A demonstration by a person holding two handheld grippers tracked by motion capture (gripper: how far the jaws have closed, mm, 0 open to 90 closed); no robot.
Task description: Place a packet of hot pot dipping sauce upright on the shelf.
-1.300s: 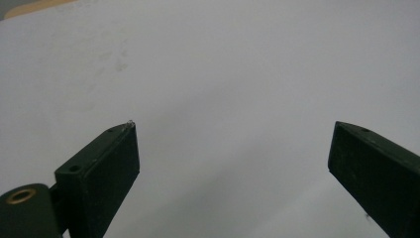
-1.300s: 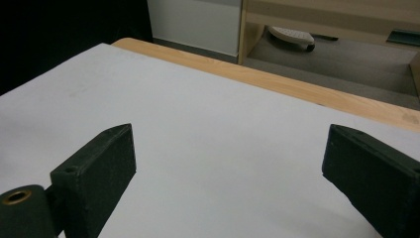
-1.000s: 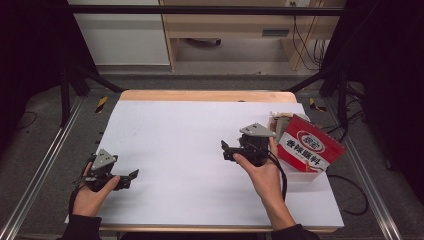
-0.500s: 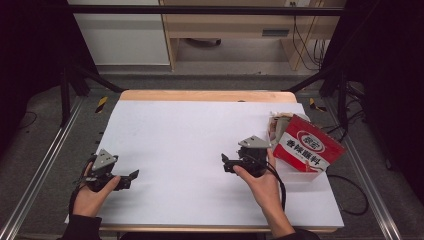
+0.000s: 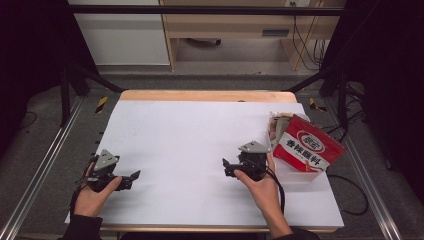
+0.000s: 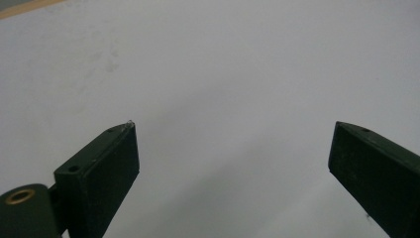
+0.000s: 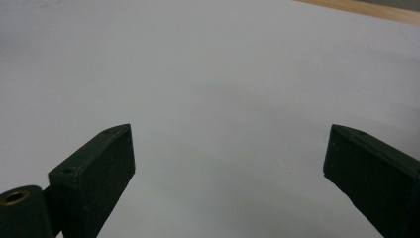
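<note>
My left gripper (image 5: 134, 175) rests low over the white table sheet (image 5: 200, 145) at the near left, held in a hand, its jaws pointing right. In the left gripper view my left gripper (image 6: 233, 163) stands open with bare white sheet between its jaws. My right gripper (image 5: 226, 167) sits right of centre near the front, jaws pointing left. The right gripper view has my right gripper (image 7: 228, 168) open over plain white sheet, holding nothing. A red packet with white lettering (image 5: 309, 145) leans out of a clear container (image 5: 295, 172) just right of the right hand.
The table's wooden edge (image 5: 200, 95) runs along the back. A black cable (image 5: 350, 200) trails off the table's right side. Metal rails (image 5: 40, 170) flank the table, and furniture stands on the floor beyond.
My right gripper has drawn back toward the front edge and slightly left, away from the red packet. The left gripper has stayed put.
</note>
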